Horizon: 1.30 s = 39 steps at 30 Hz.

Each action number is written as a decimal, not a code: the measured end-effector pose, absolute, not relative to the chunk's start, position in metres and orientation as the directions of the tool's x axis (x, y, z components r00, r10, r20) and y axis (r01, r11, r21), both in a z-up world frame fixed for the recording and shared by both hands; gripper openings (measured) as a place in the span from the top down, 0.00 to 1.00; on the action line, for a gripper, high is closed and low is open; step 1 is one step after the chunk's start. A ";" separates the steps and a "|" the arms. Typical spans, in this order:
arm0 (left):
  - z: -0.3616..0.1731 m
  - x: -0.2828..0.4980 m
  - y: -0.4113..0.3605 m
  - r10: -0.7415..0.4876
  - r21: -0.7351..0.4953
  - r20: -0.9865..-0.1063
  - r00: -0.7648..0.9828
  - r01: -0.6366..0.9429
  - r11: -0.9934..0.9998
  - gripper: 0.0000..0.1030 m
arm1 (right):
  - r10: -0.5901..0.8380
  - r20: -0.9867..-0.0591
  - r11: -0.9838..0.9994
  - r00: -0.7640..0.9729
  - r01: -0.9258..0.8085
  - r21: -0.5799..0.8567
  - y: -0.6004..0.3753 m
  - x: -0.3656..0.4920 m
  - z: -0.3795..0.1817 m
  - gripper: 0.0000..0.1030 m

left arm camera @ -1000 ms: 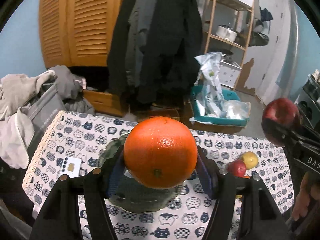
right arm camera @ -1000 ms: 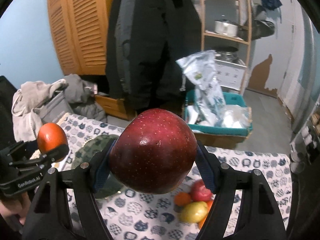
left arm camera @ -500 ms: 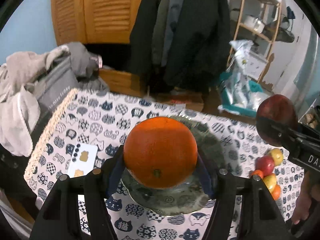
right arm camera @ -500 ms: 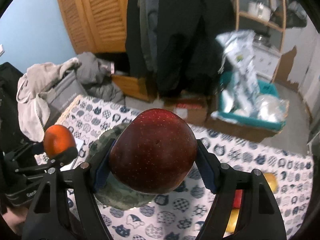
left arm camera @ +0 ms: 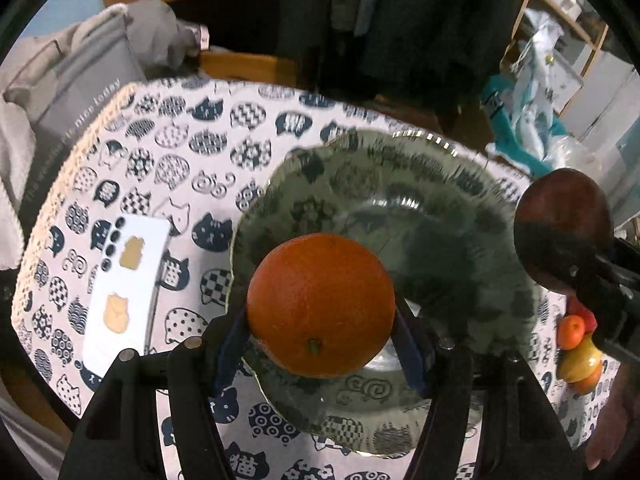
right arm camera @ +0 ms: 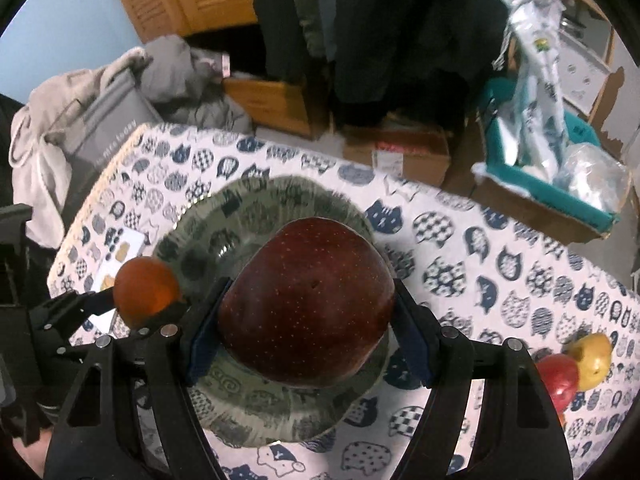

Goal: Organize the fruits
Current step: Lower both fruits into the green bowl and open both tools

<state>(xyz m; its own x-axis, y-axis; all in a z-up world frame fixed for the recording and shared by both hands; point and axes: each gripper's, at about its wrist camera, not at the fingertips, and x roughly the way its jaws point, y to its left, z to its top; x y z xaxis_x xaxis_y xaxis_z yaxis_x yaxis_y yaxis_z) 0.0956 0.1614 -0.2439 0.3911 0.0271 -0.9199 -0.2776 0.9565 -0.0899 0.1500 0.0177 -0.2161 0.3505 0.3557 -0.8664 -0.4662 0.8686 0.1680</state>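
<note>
My left gripper is shut on an orange and holds it above the near left part of a green glass plate. My right gripper is shut on a dark red apple and holds it above the same plate. The apple also shows at the right of the left wrist view, and the orange at the left of the right wrist view. The plate holds no fruit.
The table has a cat-print cloth. A white phone lies left of the plate. A small heap of loose fruit lies at the table's right. Clothes, a grey bag and boxes stand beyond the far edge.
Both grippers have tilted downward and moved in over the plate with their fruit. The plate now looks larger and sits right below the orange and the apple.
</note>
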 end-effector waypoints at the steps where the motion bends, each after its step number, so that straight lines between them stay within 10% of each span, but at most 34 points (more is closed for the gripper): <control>1: -0.247 0.096 0.161 0.026 -0.089 -0.922 0.385 -0.277 0.957 0.34 | 0.353 -0.870 0.869 0.343 -0.466 0.169 0.019 0.151 -0.219 0.26; 39: -0.247 0.075 0.171 0.029 -0.065 -0.943 0.333 -0.269 0.961 0.17 | 0.286 -0.938 0.854 0.196 -0.496 0.157 0.052 0.157 -0.275 0.26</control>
